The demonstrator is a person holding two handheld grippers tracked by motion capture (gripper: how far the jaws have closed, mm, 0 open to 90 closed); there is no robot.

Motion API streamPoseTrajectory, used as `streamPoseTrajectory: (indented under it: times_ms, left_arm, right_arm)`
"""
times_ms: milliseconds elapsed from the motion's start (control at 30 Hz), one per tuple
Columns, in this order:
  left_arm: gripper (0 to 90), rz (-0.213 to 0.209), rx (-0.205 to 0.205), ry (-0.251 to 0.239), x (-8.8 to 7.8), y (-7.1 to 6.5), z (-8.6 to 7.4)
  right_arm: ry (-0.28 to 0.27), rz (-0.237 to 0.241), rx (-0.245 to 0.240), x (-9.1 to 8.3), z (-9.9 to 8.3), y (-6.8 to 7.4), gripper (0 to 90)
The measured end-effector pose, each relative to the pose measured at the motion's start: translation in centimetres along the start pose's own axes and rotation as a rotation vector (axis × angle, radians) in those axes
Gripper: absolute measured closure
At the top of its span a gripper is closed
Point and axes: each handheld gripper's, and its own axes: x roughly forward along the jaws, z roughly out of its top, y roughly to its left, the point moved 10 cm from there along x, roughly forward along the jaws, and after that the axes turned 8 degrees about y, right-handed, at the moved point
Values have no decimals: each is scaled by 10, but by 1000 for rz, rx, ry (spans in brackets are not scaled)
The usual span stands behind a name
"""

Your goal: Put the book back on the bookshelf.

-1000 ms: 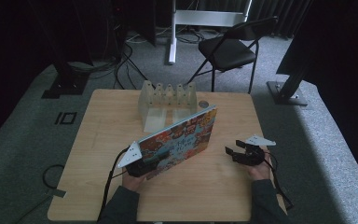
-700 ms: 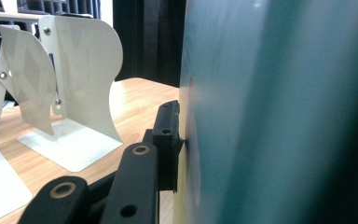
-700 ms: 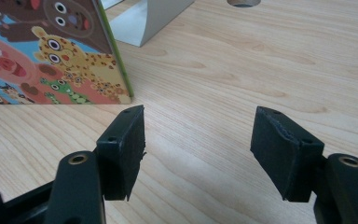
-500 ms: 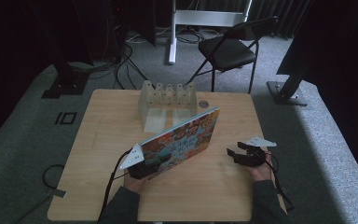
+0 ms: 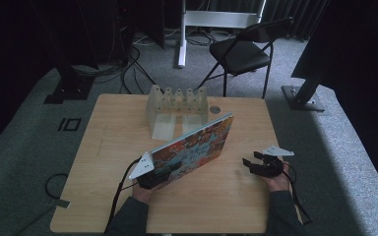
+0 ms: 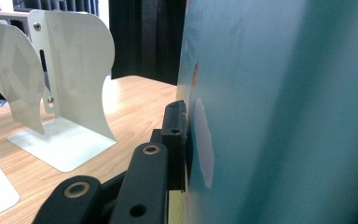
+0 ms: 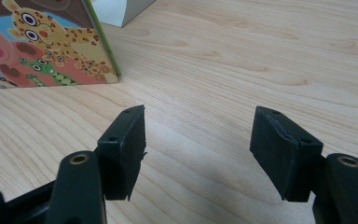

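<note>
A picture book (image 5: 197,145) with a busy cartoon cover stands tilted on its lower edge in the middle of the wooden table (image 5: 108,147). My left gripper (image 5: 163,172) is shut on the book's near-left corner. In the left gripper view, one black jaw presses the book's teal side (image 6: 284,112), and the left gripper (image 6: 186,135) hides its other jaw behind the book. My right gripper (image 5: 251,163) rests low at the right, open and holding nothing. In the right gripper view, the right gripper (image 7: 198,140) points past the book's corner (image 7: 42,42) without touching it.
A pale rack (image 5: 177,105) with several upright dividers stands at the table's back middle, just beyond the book; its plates (image 6: 70,70) show in the left gripper view. A small round disc (image 5: 215,109) lies beside it. A black folding chair (image 5: 241,49) stands behind the table.
The book and my left gripper have shifted slightly to the right, the book's far corner rising a little. My right gripper has drifted a bit toward the person, still open.
</note>
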Motion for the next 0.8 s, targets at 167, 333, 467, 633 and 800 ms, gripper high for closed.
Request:
streamPoseTrajectory:
  times_ms: [167,333,467,633,800]
  left_arm:
    - [749,2,-6,3,2,0,-2]
    - [758,4,-10,4,4,1,-4]
    - [776,5,-5,8,5,-1,-4]
    - [783,10,5,13,5,-3,-4]
    - [789,25,8,17,5,-5,-3]
  right_arm:
    - [5,-1,4,1,-2,-1,354]
    - [6,-2,8,1,-3,-4,354]
    - [17,-13,7,3,-6,-5,355]
    - [34,-27,-6,5,-8,-5,355]
    - [73,-68,-34,8,-15,-6,354]
